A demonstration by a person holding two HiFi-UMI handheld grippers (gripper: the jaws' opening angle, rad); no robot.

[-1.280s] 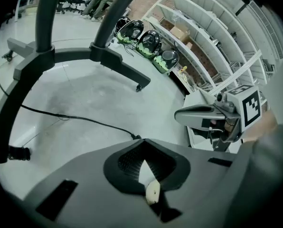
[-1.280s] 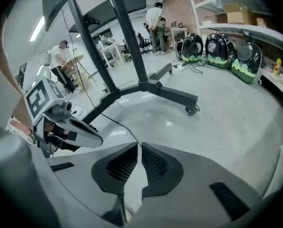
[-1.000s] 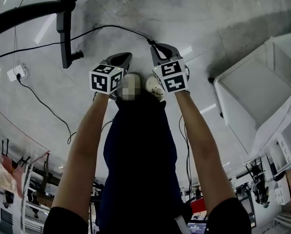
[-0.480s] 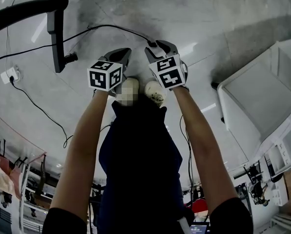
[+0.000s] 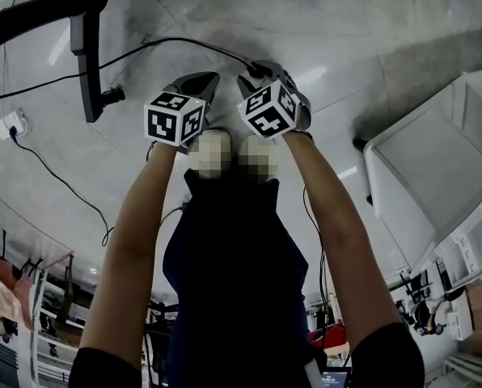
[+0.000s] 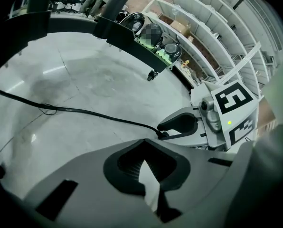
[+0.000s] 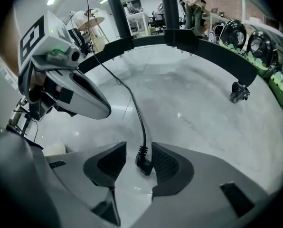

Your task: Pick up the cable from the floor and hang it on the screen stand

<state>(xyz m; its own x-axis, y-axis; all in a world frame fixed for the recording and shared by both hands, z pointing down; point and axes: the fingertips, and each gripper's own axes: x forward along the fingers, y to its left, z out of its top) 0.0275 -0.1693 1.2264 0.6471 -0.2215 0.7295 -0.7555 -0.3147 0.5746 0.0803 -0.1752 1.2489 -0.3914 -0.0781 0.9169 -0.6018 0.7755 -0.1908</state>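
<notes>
A black cable (image 5: 200,45) lies across the grey floor, and its plug end (image 7: 144,164) sits between the jaws of my right gripper (image 7: 137,161). Those jaws have just been opening and now stand open around the plug; the plug lies near the right pad (image 7: 166,165). In the head view the right gripper (image 5: 253,69) points steeply down at the cable's end. Beside it, my left gripper (image 5: 205,81) is shut and holds nothing, its tips (image 6: 144,161) close above the floor. The screen stand's black base (image 5: 31,13) curves behind, with a castor leg (image 5: 87,63).
A white shelf unit (image 5: 419,152) stands at the right. A white power strip (image 5: 10,122) with a second black cable (image 5: 63,183) lies at the left. The stand's castor (image 7: 239,91) and white shelving (image 6: 203,32) are beyond. The person's legs are directly below.
Both grippers have sunk toward the floor. The right one has rolled, so its marker cube shows at a new tilt, and its tip has come down at the cable's end.
</notes>
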